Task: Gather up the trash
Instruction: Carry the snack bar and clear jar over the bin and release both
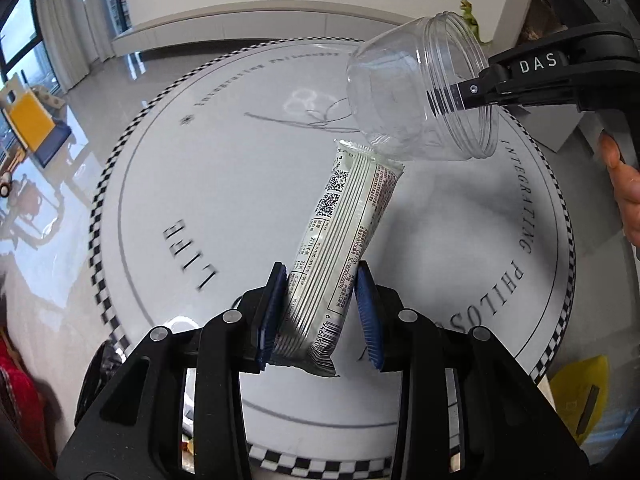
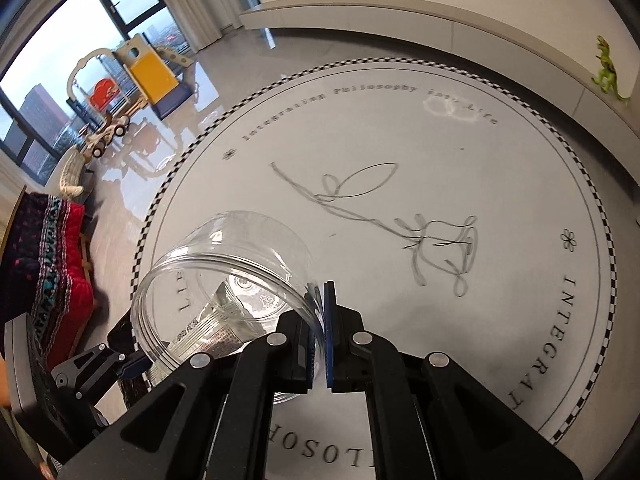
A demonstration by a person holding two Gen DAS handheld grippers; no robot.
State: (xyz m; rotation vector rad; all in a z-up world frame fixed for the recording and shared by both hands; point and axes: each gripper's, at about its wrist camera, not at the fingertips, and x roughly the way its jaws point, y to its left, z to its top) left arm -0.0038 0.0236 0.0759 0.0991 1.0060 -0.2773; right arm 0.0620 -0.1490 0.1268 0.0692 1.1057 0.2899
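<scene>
Above a round white rug (image 1: 224, 168) printed with lettering and a checkered border, the right tongs (image 2: 320, 334) pinch the rim of a clear plastic jar (image 1: 420, 92), tilted on its side in the air. Just below it, the left tongs (image 1: 322, 312) clamp a silver snack wrapper (image 1: 340, 248), its far end touching the jar.

A home living room: round rug (image 2: 400, 152), toy slide (image 2: 154, 74), tall windows (image 2: 60, 52).
</scene>
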